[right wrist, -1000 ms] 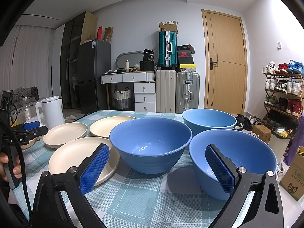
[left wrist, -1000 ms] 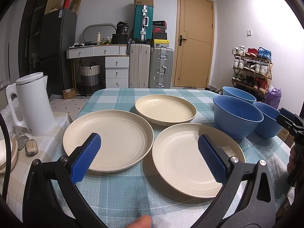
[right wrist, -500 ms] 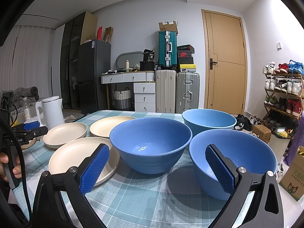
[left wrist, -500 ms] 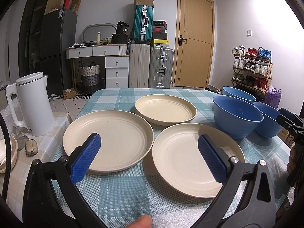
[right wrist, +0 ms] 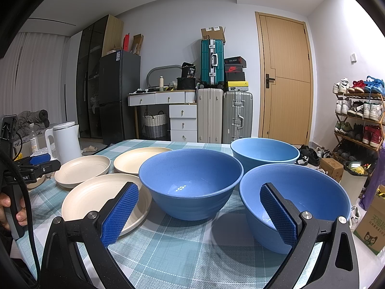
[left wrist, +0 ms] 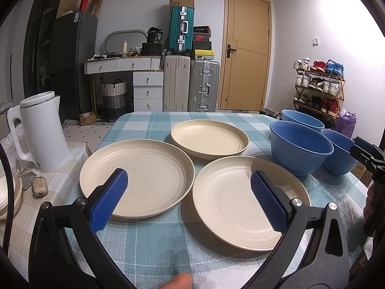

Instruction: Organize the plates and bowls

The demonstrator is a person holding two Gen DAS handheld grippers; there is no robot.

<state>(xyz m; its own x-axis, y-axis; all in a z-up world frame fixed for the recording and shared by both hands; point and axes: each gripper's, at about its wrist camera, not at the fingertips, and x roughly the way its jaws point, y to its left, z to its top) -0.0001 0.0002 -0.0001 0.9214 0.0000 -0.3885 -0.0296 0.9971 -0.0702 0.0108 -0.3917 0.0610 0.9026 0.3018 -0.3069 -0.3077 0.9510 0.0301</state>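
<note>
A: Cluttered room, door and suitcases behind; checked cloth over the desk (left wrist: 154, 245). Anything begun?

B: Nothing stacked yet, by the look of it. Three cream plates lying singly, three blue bowls standing singly. Start of the job, probably.

A: Left gripper (left wrist: 189, 198)?

B: Spread wide, empty, low over the desk's near edge. Left plate (left wrist: 137, 178) ahead of one pad, right plate (left wrist: 243, 202) ahead of the other, far plate (left wrist: 209, 137) beyond both. No contact with any.

A: Right gripper (right wrist: 198, 213)?

B: Also spread wide, holding nothing. Middle bowl (right wrist: 190, 183) just ahead between the pads, near bowl (right wrist: 294, 202) behind the right-hand pad, far bowl (right wrist: 264, 150) further back.

A: Next move?

B: Likely a rim pinch: one plate lifted onto another, one bowl nested into its neighbour. Thin plate rims low against the cloth, so a shallow, level approach needed.
</note>
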